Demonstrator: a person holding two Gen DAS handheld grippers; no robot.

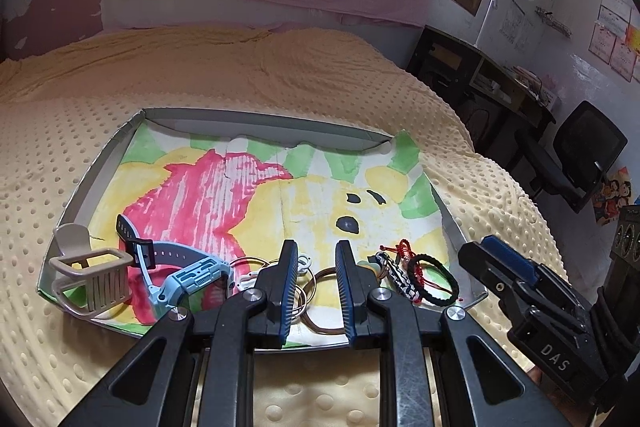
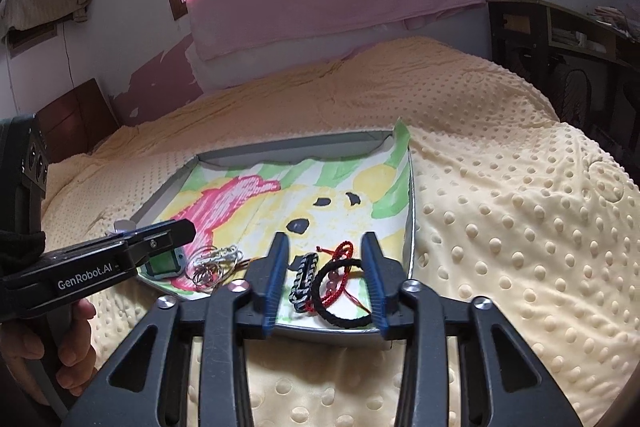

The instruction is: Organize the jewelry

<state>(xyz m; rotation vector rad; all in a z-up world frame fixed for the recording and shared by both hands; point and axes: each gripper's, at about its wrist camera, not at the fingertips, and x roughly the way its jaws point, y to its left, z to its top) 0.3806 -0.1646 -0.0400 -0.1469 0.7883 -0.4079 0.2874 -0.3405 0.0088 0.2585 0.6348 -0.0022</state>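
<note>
The right gripper (image 2: 325,275) hovers over the near edge of a shallow grey tray (image 2: 410,227) set on a dotted cream bedspread (image 2: 500,207). Its jaws stand apart, gripping nothing. Between them, on the tray's painted paper liner (image 2: 256,203), lie a black braided bracelet (image 2: 340,315), a red cord bracelet (image 2: 334,287) and a black-and-white woven band (image 2: 303,281). Left of these lies a tangle of thin wire rings (image 2: 208,269). The left gripper (image 2: 176,229) enters from the left, held by a hand (image 2: 68,347).
</note>
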